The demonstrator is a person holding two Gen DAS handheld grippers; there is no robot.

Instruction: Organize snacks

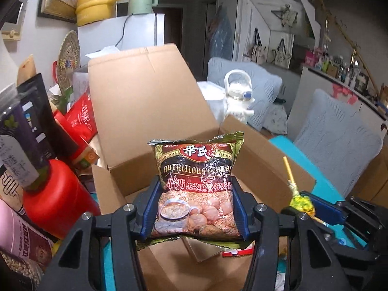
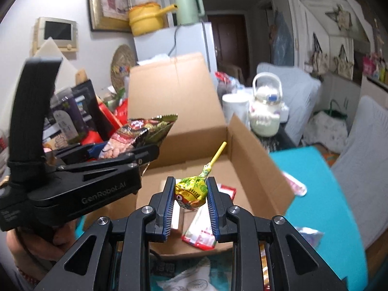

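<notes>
Currently the left tongs [image 1: 194, 208] are closed part-way on a dark red and green foil bag of cereal printed "Nutritious Cereal" [image 1: 195, 181], blue pads pressed on its 2 side edges so it stands upright with the label toward the camera. Gripping low on the sides probably keeps the soft bag from folding over. The right tongs [image 2: 190, 194] are squeezed nearly together on the yellow-green wrapped head of a lollipop [image 2: 191, 191], its yellow stick pointing up and away; clamping the head rather than the thin stick looks the surer hold.

Both items hang over the open brown cardboard box [image 2: 245, 150], likely about to go in. A red and white snack packet [image 2: 201, 235] already lies on the box floor. The raised rear flap [image 1: 145, 92] stands behind and leaves the opening free.

Left of the box crowd a red cylindrical canister [image 1: 55, 194] and a red printed pouch [image 1: 83, 118]. The teal surface [image 2: 322, 194] shows at right. The 2 tongs sit close together, so they may bump.
</notes>
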